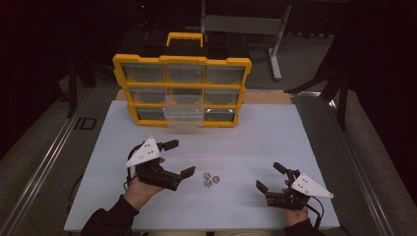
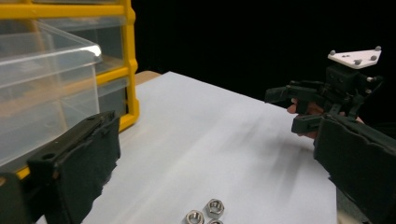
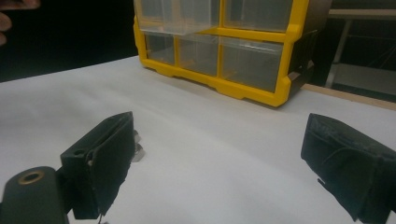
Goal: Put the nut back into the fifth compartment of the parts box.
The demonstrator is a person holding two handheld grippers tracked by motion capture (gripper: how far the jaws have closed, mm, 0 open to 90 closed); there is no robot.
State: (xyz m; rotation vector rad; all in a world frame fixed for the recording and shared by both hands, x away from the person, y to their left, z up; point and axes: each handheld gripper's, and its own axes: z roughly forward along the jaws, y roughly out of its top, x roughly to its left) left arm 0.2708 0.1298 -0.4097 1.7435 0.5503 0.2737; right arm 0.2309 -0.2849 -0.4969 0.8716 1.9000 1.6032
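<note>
High view: left gripper (image 1: 181, 158), jaws wide, beside three nuts (image 1: 211, 179) near the table's (image 1: 255, 147) centre; right gripper (image 1: 269, 178) equally wide, empty. Best approached low, closing on one nut, then carried to the open drawer (image 1: 183, 114) of the far yellow organizer (image 1: 182, 88).

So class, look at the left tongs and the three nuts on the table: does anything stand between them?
Nothing visible does. The left tongs are open just left of the nuts, with bare white table between them.
</note>
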